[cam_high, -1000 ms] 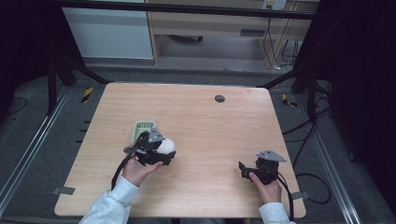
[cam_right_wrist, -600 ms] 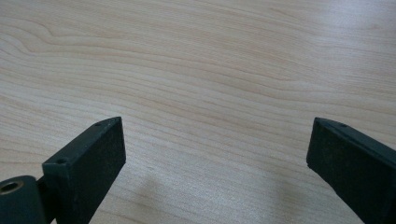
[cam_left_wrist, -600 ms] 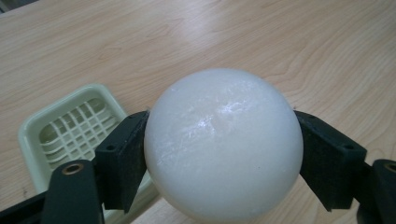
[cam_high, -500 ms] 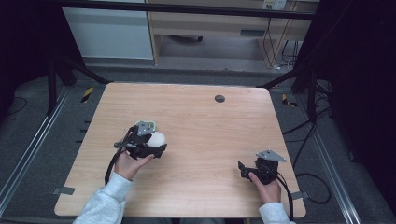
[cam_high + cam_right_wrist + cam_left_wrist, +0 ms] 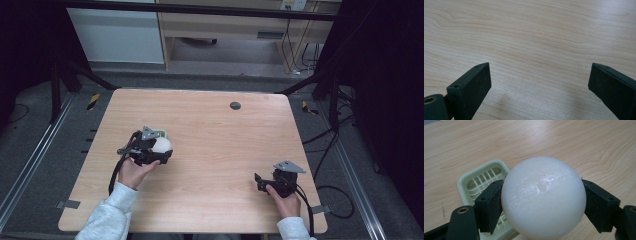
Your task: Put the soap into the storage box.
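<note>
Two claws: both over the wooden worktop (image 5: pixel 210 150), well apart.
High view, left claw (image 5: pixel 159 150): left half of worktop, held in person's left hand (image 5: pixel 134 170); white ball (image 5: pixel 161 145) sits in its jaws.
High view, tray: pale green tray (image 5: pixel 162 134) peeks out just behind the ball, mostly hidden by the claw.
High view, right claw (image 5: pixel 260 181): near the front right corner, in right hand (image 5: pixel 284 196), jaws pointing left.
High view, misc: small dark round spot (image 5: pixel 235 105) on worktop near far edge.
Left gripper view, ball (image 5: pixel 543 197): clamped btwn both black pads, one each side; claw closed on it.
Left gripper view, tray (image 5: pixel 484 180): slatted, lies on worktop below and behind the ball, partly covered by it; can't tell if ball touches it.
Right gripper view, right claw (image 5: pixel 540 82): jaws spread wide, nothing btwn them, bare wood (image 5: pixel 536 37) beneath.
</note>
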A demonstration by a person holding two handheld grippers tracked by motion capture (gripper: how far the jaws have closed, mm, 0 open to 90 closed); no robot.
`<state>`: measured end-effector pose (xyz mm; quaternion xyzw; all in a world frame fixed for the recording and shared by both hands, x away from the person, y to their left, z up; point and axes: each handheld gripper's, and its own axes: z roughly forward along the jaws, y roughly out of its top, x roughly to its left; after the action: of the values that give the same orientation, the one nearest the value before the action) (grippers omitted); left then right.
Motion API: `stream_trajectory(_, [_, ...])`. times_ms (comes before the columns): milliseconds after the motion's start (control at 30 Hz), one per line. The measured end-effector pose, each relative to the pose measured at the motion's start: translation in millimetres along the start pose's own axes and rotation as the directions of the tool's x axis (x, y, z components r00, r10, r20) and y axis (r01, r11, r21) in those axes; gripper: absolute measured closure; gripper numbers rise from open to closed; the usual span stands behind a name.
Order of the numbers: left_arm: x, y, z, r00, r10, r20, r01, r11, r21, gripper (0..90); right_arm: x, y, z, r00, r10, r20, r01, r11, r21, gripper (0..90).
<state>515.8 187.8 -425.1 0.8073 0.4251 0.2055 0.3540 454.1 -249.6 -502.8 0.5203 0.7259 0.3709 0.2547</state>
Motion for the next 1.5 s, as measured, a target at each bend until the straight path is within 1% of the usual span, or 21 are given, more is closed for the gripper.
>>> stream_trajectory(67, [2.8, 0.4, 1.5, 1.0000, -0.006, -0.002, 0.006, 1.0000, 0.001, 23.6, 0.2, 0.1, -0.2, 1.0000, 0.007, -0.001, -0.007, 1.000, 0.000, 4.9])
stream_trajectory(133, [7.0, 0.9, 3.7, 1.0000, 0.002, -0.006, -0.002, 0.9998, 0.017, 23.6, -0.1, 0.0, -0.1, 1.0000, 0.000, 0.000, 0.000, 1.000, -0.001, 4.9])
stream_trajectory(167, [7.0, 0.9, 3.7, 1.0000, 0.002, -0.006, -0.002, 0.9998, 0.017, 23.6, -0.1, 0.0, -0.1, 1.0000, 0.000, 0.000, 0.000, 1.000, -0.001, 4.9])
stream_trajectory(200, [8.6, 0.7, 5.7, 0.9999, -0.006, -0.010, 0.006, 0.9998, 0.018, 23.6, 0.1, 0.0, 0.0, 1.0000, -0.001, 0.000, 0.001, 1.000, 0.000, 4.9])
stream_trajectory(333, [11.8, 0.9, 7.5, 0.9998, -0.014, -0.015, 0.014, 0.9997, 0.019, 23.6, 0.3, 0.1, 0.0, 1.0000, 0.001, -0.004, -0.001, 1.000, 0.001, 4.9])
stream_trajectory(500, [16.8, 1.5, 9.0, 0.9996, -0.016, -0.021, 0.017, 0.9995, 0.026, 23.6, 0.4, 0.0, 0.5, 1.0000, 0.001, 0.000, -0.001, 1.000, 0.004, 4.9])
stream_trajectory(533, [19.5, 0.9, 10.5, 0.9995, -0.021, -0.025, 0.022, 0.9992, 0.034, 23.6, 0.3, 0.0, 0.6, 1.0000, -0.002, 0.001, 0.002, 1.000, 0.004, 4.9])
stream_trajectory(700, [24.4, -0.3, 13.9, 0.9989, -0.033, -0.034, 0.034, 0.9986, 0.040, 23.6, 0.3, 0.1, 0.8, 1.0000, -0.001, 0.001, 0.001, 1.000, 0.004, 4.9])
stream_trajectory(733, [27.8, -0.7, 15.8, 0.9986, -0.036, -0.040, 0.037, 0.9982, 0.046, 23.5, 0.3, 0.1, 0.9, 1.0000, -0.001, 0.000, 0.001, 1.000, 0.005, 4.9])
stream_trajectory(833, [29.7, -1.2, 17.9, 0.9982, -0.043, -0.042, 0.045, 0.9978, 0.050, 23.5, 0.3, 0.1, 1.0, 1.0000, 0.001, 0.000, -0.001, 1.000, 0.005, 4.9])
stream_trajectory(867, [32.1, -1.8, 19.6, 0.9982, -0.039, -0.045, 0.042, 0.9972, 0.062, 23.6, 0.3, 0.1, 1.1, 1.0000, 0.005, 0.000, -0.005, 1.000, 0.006, 4.9])
stream_trajectory(933, [33.5, -2.1, 20.8, 0.9982, -0.038, -0.047, 0.041, 0.9970, 0.065, 23.6, 0.4, 0.1, 1.1, 1.0000, 0.005, 0.000, -0.005, 1.000, 0.006, 4.9])
stream_trajectory(1067, [36.7, -3.1, 24.8, 0.9975, -0.050, -0.051, 0.053, 0.9960, 0.071, 23.5, 0.1, 0.1, 1.3, 1.0000, 0.001, 0.000, -0.001, 1.000, 0.007, 4.9])
stream_trajectory(1133, [37.5, -3.2, 25.3, 0.9978, -0.043, -0.050, 0.047, 0.9960, 0.076, 23.5, 0.3, 0.1, 1.2, 1.0000, 0.004, 0.000, -0.004, 1.000, 0.008, 4.9])
stream_trajectory(1200, [37.9, -3.7, 26.9, 0.9976, -0.048, -0.050, 0.052, 0.9956, 0.078, 23.6, 0.3, 0.0, 1.3, 1.0000, 0.004, 0.000, -0.004, 1.000, 0.008, 4.9])
stream_trajectory(1267, [39.5, -4.5, 28.9, 0.9976, -0.045, -0.053, 0.050, 0.9947, 0.090, 23.6, 0.7, 0.3, 0.8, 0.9999, 0.009, -0.006, -0.009, 1.000, 0.010, 4.9])
stream_trajectory(1333, [40.4, -4.8, 29.9, 0.9976, -0.043, -0.054, 0.048, 0.9945, 0.093, 23.6, 0.7, 0.3, 0.8, 0.9999, 0.009, -0.006, -0.009, 1.000, 0.010, 4.9])
stream_trajectory(1433, [42.4, -6.1, 32.2, 0.9973, -0.046, -0.057, 0.052, 0.9935, 0.101, 23.5, 0.4, 0.2, 1.2, 1.0000, 0.005, -0.004, -0.004, 1.000, 0.010, 4.9])
stream_trajectory(1500, [43.6, -7.1, 33.5, 0.9966, -0.056, -0.059, 0.062, 0.9929, 0.102, 23.6, 0.5, 0.2, 1.2, 1.0000, 0.004, -0.004, -0.004, 1.000, 0.009, 5.0])
